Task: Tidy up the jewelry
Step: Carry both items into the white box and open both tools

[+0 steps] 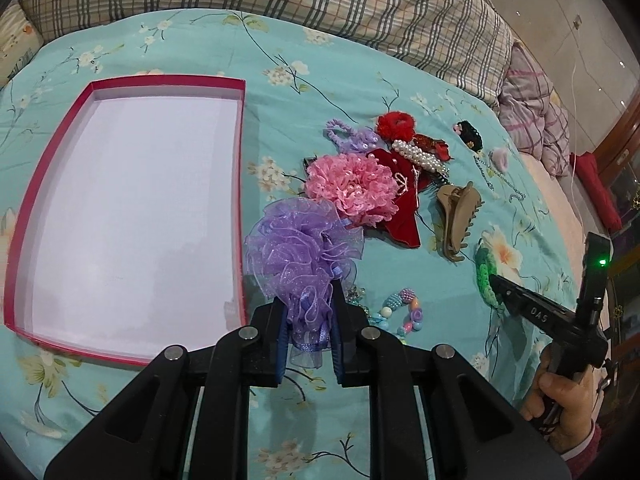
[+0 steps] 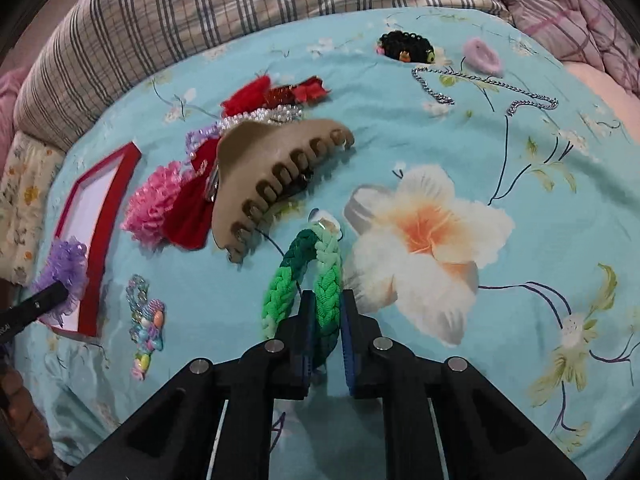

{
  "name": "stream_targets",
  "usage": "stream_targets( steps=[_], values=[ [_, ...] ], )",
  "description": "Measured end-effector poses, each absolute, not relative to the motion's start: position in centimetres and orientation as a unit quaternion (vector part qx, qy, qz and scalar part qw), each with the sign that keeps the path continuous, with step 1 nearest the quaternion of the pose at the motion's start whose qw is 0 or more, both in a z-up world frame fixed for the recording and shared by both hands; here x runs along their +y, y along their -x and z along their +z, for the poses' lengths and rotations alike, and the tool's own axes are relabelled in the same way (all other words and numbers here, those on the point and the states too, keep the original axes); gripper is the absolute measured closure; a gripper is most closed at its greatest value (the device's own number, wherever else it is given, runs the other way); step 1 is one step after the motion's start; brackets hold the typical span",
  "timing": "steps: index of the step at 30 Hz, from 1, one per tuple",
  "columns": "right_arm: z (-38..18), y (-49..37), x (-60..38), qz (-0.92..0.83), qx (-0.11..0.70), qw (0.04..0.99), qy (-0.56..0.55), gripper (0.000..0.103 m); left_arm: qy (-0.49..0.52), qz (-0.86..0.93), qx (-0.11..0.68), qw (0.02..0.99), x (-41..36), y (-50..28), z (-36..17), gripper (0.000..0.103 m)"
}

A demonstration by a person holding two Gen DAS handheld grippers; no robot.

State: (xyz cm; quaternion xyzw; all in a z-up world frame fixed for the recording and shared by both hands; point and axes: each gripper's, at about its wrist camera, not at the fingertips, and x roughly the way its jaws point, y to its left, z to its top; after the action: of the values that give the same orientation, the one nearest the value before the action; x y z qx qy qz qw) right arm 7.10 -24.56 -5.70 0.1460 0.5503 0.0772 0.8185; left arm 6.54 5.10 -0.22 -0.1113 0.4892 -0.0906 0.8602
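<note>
Jaws pinch green braid [image 2: 320, 280]; only left view shows whole box [image 1: 168, 80].

Left wrist view: looking steeply down along its fingers, close over the bedsheet [image 1: 168, 36], red box [image 1: 52, 152] to the left. Right wrist view: same downward tilt, closer still to the sheet. Shared — tan claw clip [image 1: 454, 216], pink flower [image 1: 352, 188], the box, each other's gripper tips.
</note>
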Motion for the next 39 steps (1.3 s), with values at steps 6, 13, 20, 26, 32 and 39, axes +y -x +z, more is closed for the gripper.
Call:
stream_targets(
  steps=[6,13,20,26,32,39],
  values=[
    [-2.3,-7.1,-23.2,0.102,0.513,0.840,-0.143,0.093,0.118,-0.081,0.481,0.865,6.7,-6.1,0.4,0.088],
    [0.4,-7.7,-19.7,0.140,0.492,0.849,-0.131,0.093,0.127,-0.062,0.470,0.871,9.2,-5.6,1.2,0.088],
    [1.6,-8.6,-14.1,0.207,0.487,0.838,-0.131,0.093,0.134,-0.034,0.466,0.874,12.3,-5.1,1.4,0.088],
    [2.1,-8.8,-7.5,0.272,0.487,0.821,-0.120,0.093,0.144,-0.004,0.465,0.874,15.9,-4.9,1.0,0.088],
    [1.8,-9.1,-1.6,0.318,0.492,0.803,-0.111,0.093,0.155,0.018,0.465,0.872,18.8,-5.0,0.2,0.088],
    [0.3,-9.9,2.7,0.339,0.506,0.787,-0.103,0.093,0.167,0.033,0.472,0.865,21.0,-5.5,-1.5,0.088]
  ],
)
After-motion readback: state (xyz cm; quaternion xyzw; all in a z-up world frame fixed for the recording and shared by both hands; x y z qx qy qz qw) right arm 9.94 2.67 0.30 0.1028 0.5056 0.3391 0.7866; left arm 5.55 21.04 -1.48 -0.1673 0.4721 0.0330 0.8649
